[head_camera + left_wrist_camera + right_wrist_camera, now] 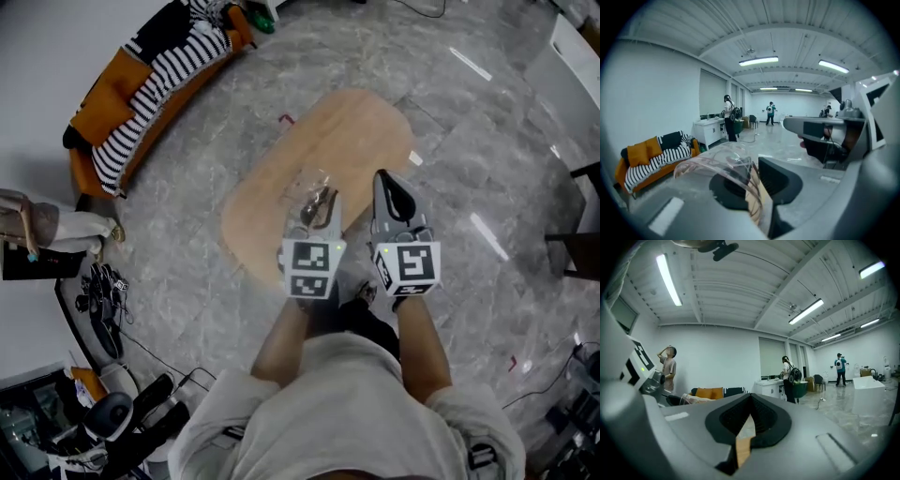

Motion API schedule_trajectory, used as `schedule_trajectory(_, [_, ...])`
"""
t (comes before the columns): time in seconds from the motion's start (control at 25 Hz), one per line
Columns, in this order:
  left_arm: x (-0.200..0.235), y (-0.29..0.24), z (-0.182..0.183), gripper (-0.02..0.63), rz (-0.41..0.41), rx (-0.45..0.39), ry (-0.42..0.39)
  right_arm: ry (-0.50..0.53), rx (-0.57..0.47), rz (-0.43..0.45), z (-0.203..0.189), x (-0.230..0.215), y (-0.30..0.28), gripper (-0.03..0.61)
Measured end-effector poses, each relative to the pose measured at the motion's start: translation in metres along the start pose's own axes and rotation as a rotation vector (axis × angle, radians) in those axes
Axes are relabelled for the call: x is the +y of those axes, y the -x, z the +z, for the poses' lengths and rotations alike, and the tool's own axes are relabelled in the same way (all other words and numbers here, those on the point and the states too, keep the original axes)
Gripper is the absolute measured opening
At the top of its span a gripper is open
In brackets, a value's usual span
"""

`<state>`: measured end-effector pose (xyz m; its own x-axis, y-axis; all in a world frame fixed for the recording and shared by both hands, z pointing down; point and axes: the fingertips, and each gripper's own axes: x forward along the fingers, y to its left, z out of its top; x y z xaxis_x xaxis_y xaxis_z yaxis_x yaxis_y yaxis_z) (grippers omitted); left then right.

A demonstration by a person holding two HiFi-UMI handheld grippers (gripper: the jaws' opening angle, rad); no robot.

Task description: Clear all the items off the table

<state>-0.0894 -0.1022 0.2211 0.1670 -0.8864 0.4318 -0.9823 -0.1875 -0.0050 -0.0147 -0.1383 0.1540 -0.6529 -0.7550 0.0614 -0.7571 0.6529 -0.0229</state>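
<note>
Over the oval wooden table [356, 131], my left gripper [319, 208] is shut on a crumpled clear plastic container [309, 187]. The left gripper view shows that clear plastic [717, 164] clamped at the left gripper's tips [750, 176] and bulging out to the left. My right gripper [389, 183] hovers beside it over the table, shut with nothing in it. In its own view the right gripper [749, 416] has its jaws together, with only a sliver of wood showing between them. The tabletop shows no other items.
An orange sofa with a striped blanket [150, 75] stands at the far left. Cables and gear [103, 291] lie on the floor to the left. A black chair [577, 225] is at the right edge. Several people and a white cabinet [710, 131] stand far off.
</note>
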Motion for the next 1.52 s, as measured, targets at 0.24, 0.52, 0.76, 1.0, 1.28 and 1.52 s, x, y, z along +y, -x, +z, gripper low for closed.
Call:
schedule_trajectory(0.24, [-0.022,0.040,0.047,0.080,0.061,-0.122,-0.055,0.032,-0.085,0.020,0.041,-0.001,0.048,0.006])
schedule_trajectory(0.52, [-0.053,0.060,0.066,0.080,0.064,-0.192,-0.093,0.047,-0.142,-0.004,0.062,-0.008,0.086,0.006])
schedule_trajectory(0.76, [-0.076,0.068,0.080,0.081,0.043,-0.233,-0.135,0.063,-0.189,-0.016,0.072,-0.012,0.100,0.006])
schedule_trajectory(1.0, [-0.088,0.067,0.085,0.080,0.026,-0.239,-0.153,0.066,-0.198,-0.030,0.073,-0.021,0.109,0.006])
schedule_trajectory(1.28, [-0.099,0.064,0.091,0.081,0.003,-0.252,-0.149,0.078,-0.193,-0.047,0.068,-0.030,0.112,0.006])
schedule_trajectory(1.52, [-0.096,0.061,0.094,0.081,0.009,-0.255,-0.138,0.084,-0.194,-0.038,0.069,-0.030,0.109,0.006])
